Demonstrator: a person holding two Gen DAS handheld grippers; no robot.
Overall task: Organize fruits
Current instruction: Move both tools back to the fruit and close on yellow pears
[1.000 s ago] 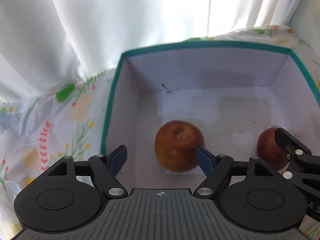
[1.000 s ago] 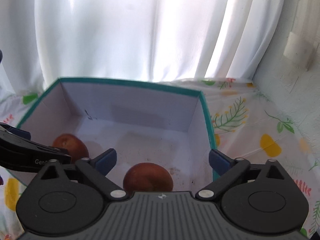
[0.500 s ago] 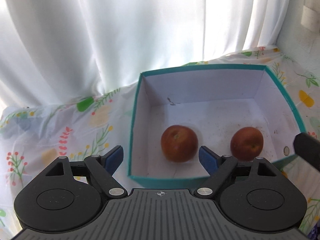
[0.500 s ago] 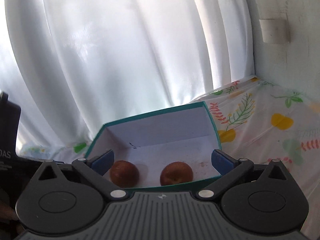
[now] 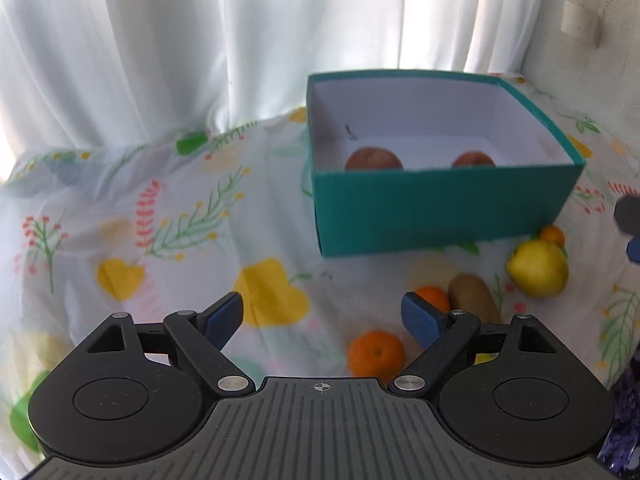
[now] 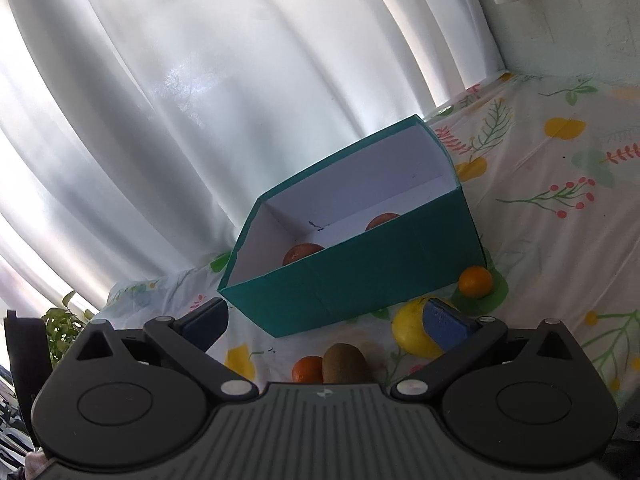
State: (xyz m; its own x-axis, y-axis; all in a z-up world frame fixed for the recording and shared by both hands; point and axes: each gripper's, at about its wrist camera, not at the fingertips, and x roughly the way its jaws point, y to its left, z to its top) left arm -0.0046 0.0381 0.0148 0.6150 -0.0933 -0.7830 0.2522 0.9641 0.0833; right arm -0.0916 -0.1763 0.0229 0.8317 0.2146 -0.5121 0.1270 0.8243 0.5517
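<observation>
On floral cloth: teal box with two apples, loose fruit near; left gripper jaws opening, empty; right gripper jaws apart, empty

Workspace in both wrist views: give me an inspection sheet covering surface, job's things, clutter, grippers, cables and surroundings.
Surface: floral tablecloth, wrinkled.
Job's things: teal box open, two red apples inside. On the cloth in front of the box: yellow fruit, kiwi, three oranges.
Clutter: nothing seen.
Grippers: left gripper jaws opening, nothing between them; right gripper open, holding nothing.
Cables: nothing seen.
Surroundings: white curtain behind the box, white wall on the right, a green plant at the right view's left edge.
</observation>
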